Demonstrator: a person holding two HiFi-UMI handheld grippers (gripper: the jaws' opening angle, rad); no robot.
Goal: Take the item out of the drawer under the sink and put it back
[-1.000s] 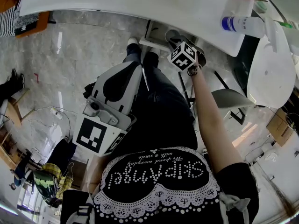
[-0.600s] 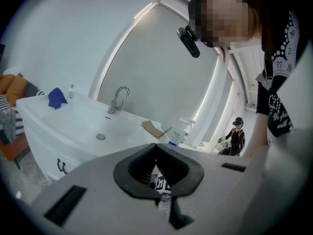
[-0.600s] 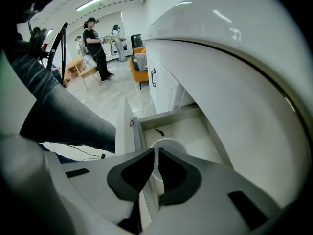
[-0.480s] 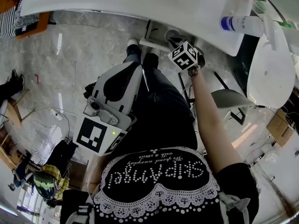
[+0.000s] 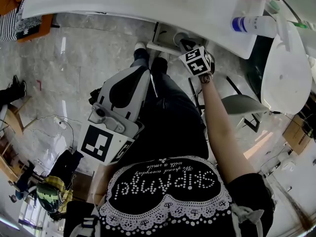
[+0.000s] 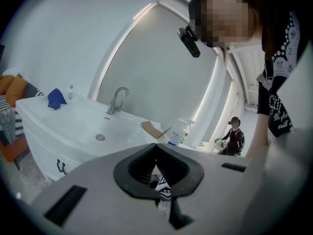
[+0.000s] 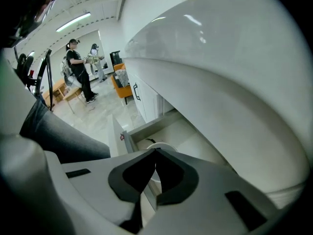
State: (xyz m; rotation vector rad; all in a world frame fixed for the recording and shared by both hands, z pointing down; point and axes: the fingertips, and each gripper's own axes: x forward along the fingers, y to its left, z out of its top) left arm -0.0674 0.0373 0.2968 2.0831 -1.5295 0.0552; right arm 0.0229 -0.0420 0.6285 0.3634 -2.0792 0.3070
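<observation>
Nearest, well back from the drawer [image 7: 128,131], the left gripper [image 6: 156,148] is pinched together, empty. Above the open drawer, the right gripper [image 7: 156,151] has just been closing on nothing. Inside lies a round white item [image 7: 165,146].

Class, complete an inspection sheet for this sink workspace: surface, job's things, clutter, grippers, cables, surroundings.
Surface: white sink counter with a faucet.
Job's things: drawer under the sink open; white round item inside.
Clutter: bottle, cardboard piece and blue cloth on the counter.
Grippers: left gripper shut, empty; right gripper shut, jaws just closed at the item's edge, whether pinching it cannot be told.
Cables: thin cable on the floor.
Surroundings: marbled floor; a person standing behind.
</observation>
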